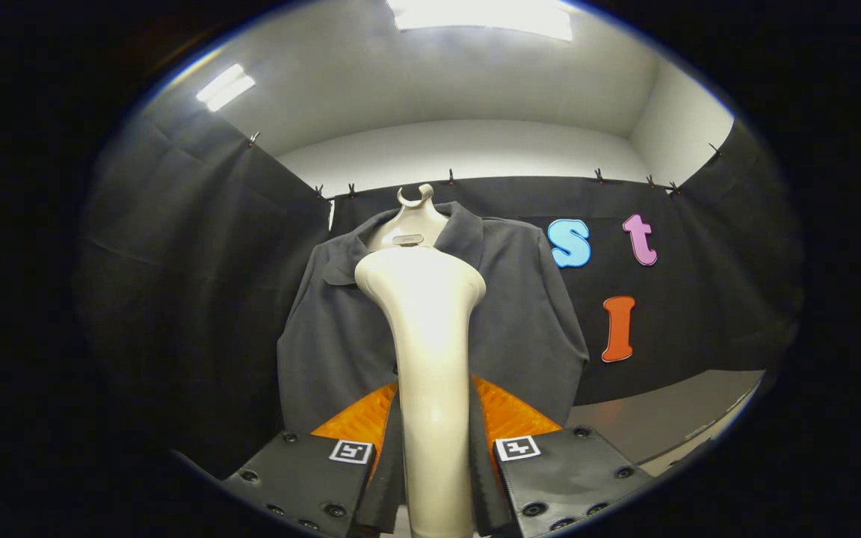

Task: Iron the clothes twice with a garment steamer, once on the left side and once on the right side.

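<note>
Gripper [434, 437] clamped on the garment steamer [430, 351]: both fingers press against the sides of its handle, one on each side, with no gap showing. The steamer is cream-coloured, smooth and glossy, a slim straight handle rising from between the fingers and flaring into a broad rounded head at the top; the head catches the ceiling light and looks nearly white there. It stands upright, directly ahead of the fingers and in front of the garment. Beyond it hangs the shirt [528, 329], dark grey, matte fabric, with a folded collar open at the neck and short sleeves falling to either side. The shirt sits on a pale hanger [414, 213] whose hook curls up at the top, level with the upper edge of the black cloth wall [199, 246]. The steamer head covers the middle of the shirt's chest; whether it touches the fabric cannot be told. A grey floor strip [670, 411] shows below the cloth to the right of the shirt.
</note>
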Demonstrator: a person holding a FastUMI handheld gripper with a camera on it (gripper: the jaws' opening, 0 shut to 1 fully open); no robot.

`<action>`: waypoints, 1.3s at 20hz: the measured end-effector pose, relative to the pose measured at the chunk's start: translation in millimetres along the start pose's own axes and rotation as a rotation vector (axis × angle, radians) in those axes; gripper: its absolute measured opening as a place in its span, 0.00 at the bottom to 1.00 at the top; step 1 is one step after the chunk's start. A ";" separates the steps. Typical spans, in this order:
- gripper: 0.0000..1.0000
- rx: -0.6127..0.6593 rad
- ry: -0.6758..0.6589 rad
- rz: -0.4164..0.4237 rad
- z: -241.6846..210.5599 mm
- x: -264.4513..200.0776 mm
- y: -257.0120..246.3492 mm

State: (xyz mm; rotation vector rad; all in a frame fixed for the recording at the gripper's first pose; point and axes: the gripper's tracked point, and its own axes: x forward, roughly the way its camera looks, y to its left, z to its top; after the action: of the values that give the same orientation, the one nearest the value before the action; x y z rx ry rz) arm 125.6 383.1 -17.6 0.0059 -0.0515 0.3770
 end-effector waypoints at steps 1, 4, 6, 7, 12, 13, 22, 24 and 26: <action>0.46 -0.002 0.001 -0.003 -2.7 6.3 0.2; 0.46 -0.007 0.012 -0.021 -10.4 21.7 -2.9; 0.46 -0.011 0.016 -0.024 -15.0 29.5 -3.8; 0.46 -0.010 0.018 -0.022 -16.7 32.5 -3.8; 0.46 -0.008 0.029 -0.025 -21.1 38.5 -6.4; 0.46 -0.009 0.028 -0.027 -21.8 41.0 -7.0; 0.46 -0.012 0.046 -0.048 -37.4 53.2 -17.4; 0.46 -0.015 0.068 -0.052 -47.8 56.1 -19.5; 0.46 -0.032 0.063 -0.058 -51.9 55.6 -20.1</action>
State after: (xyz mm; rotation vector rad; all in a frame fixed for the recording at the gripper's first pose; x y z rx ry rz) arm 187.1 385.7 -66.5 -0.0364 0.0045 0.3177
